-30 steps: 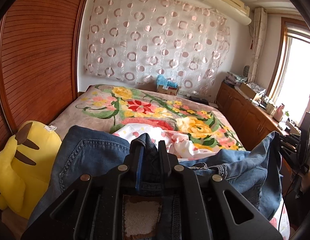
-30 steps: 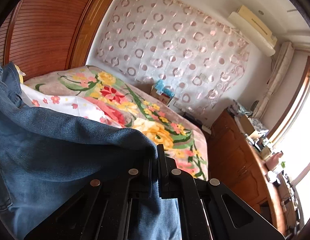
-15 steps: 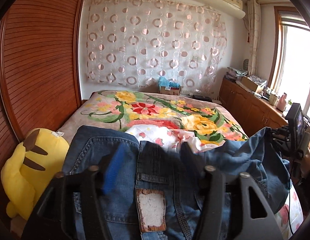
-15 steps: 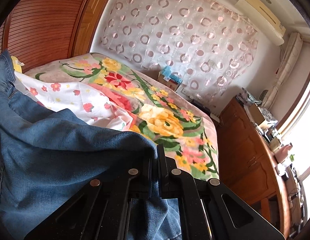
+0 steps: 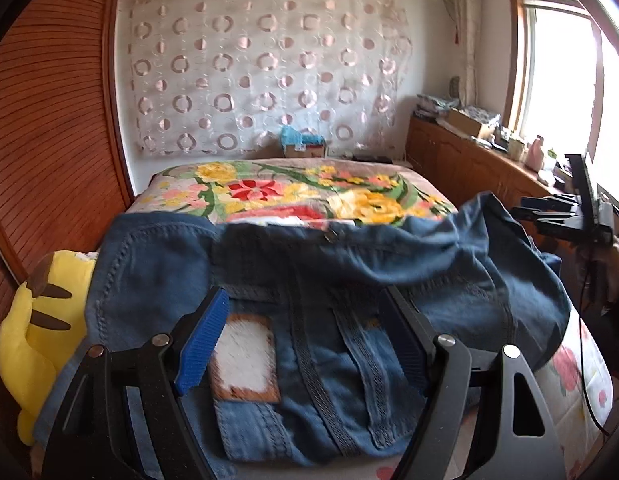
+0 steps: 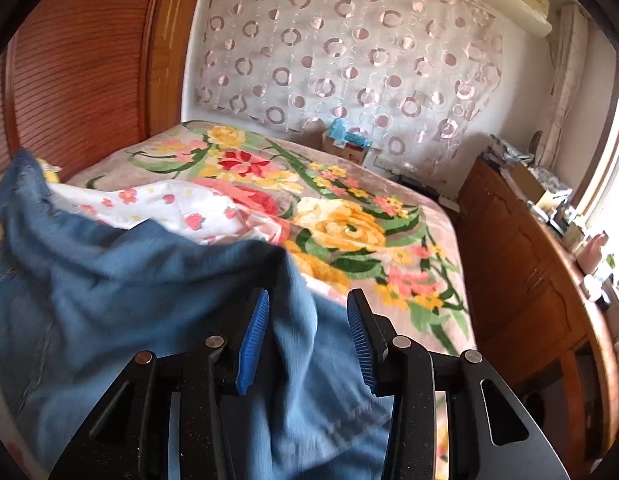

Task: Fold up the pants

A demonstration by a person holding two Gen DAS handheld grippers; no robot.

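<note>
Bedding first: the bed (image 5: 293,188) under its flowered blanket fills the middle of the room, with a wooden slatted wall (image 5: 49,128) along one side and a low wooden cabinet (image 6: 521,280) along the other. Across the near end of the bed lie the jeans (image 5: 309,280), waistband side toward the camera, a pale leather patch (image 5: 245,360) and belt loops showing between the fingers of the left gripper (image 5: 309,344). A second ago both grippers were clamped on the denim; since then the jaws of both have just been opening. The left jaws now stand wide, the cloth lying slack beneath and between them with neither blue pad pressing on it. The right gripper (image 6: 305,340) has its jaws roughly half apart; a fold of denim hangs between them, but the pads look clear of it. My reading is that the jeans have just been set down and let go, so this fold or placement is finished and a fresh grasp comes next. The far edge of the jeans is rumpled and raised, and one corner droops toward the cabinet side. A yellow plush toy (image 5: 37,328) touches the jeans on the wall side, crowding that edge; beyond the jeans the blanket offers open room.
</note>
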